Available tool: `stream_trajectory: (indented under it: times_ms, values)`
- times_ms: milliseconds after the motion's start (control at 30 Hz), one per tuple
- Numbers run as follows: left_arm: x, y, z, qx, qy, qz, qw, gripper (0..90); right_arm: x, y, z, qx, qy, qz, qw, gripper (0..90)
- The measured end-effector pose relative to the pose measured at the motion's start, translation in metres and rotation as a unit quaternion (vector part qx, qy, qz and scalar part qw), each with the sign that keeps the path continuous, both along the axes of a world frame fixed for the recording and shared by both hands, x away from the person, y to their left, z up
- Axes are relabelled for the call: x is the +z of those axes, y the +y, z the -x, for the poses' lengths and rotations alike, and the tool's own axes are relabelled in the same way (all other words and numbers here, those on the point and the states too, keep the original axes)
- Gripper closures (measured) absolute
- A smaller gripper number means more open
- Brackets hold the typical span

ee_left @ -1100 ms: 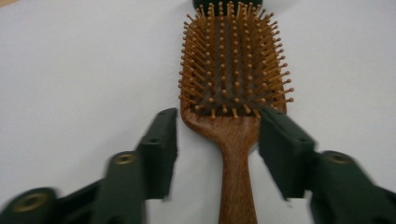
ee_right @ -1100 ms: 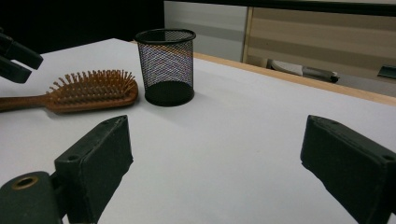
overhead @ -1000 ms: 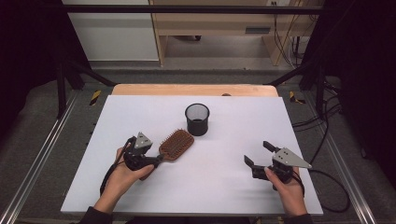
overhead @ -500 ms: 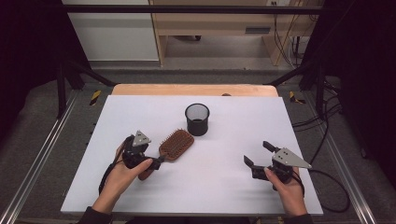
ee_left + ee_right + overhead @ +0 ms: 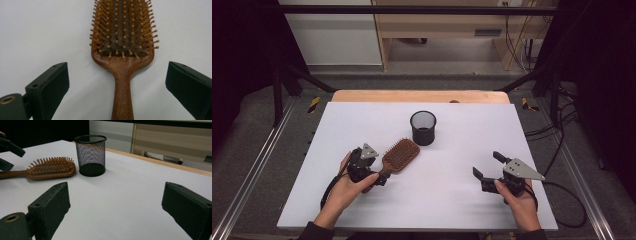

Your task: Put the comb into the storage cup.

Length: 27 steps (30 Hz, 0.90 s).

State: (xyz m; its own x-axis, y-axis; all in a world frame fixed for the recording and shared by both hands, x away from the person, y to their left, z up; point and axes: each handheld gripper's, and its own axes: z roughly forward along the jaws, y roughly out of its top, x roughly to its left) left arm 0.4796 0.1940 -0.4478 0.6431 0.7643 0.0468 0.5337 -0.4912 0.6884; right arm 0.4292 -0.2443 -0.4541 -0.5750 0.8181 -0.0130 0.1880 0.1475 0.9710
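Wooden paddle hairbrush [image 5: 399, 155] lies flat on the white table [image 5: 452, 210], bristles up, left of centre in the high view, its head pointing toward the far right and its handle toward the person's left hand [image 5: 343, 187]. In the left gripper view the handle [image 5: 122, 95] runs up the middle of the frame between the two black jaws, with clear white table showing on both sides of it; neither pad touches the wood. The left gripper [image 5: 374, 172] has its jaws spread wide about the handle, having just been opening, and grips nothing.

Black mesh cup [image 5: 423, 127] stands upright just beyond the brush head, close to it but apart; the right gripper view confirms a narrow gap between the two.

Right gripper [image 5: 487, 167] sits well apart from the brush, near the table's right front, held in the right hand [image 5: 519, 202]. Its jaws stand wide open with bare table between them, aimed toward the cup and brush
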Motion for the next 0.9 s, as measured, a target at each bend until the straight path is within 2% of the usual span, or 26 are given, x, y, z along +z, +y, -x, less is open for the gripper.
stream_trajectory:
  times_ms: [100, 333, 500, 567, 700, 900]
  values:
    - [-0.004, -0.001, -0.003, 0.005, 0.006, -0.005, 1.0, 6.8, 0.0, 0.0, 0.0, 0.001, 0.001, 0.001, 1.0, 8.0]
    - [-0.008, -0.002, -0.004, -0.003, 0.019, -0.011, 0.9997, 5.6, -0.001, 0.001, 0.0, 0.002, 0.002, 0.003, 1.0, 7.9]
    - [-0.005, -0.005, -0.009, -0.011, 0.028, -0.016, 0.9994, 6.4, -0.001, 0.001, -0.001, 0.002, 0.003, 0.003, 1.0, 7.9]
    - [-0.002, -0.007, -0.012, -0.015, 0.037, -0.019, 0.999, 6.7, -0.001, 0.001, -0.001, 0.001, 0.003, 0.003, 1.0, 7.9]
    - [0.002, -0.016, -0.014, -0.031, 0.05, -0.059, 0.9965, 7.1, 0.0, 0.001, 0.0, 0.002, 0.002, 0.003, 1.0, 7.9]
    - [0.004, -0.019, -0.017, -0.032, 0.059, -0.087, 0.9939, 9.0, 0.0, 0.002, -0.001, 0.008, 0.001, 0.004, 1.0, 7.9]
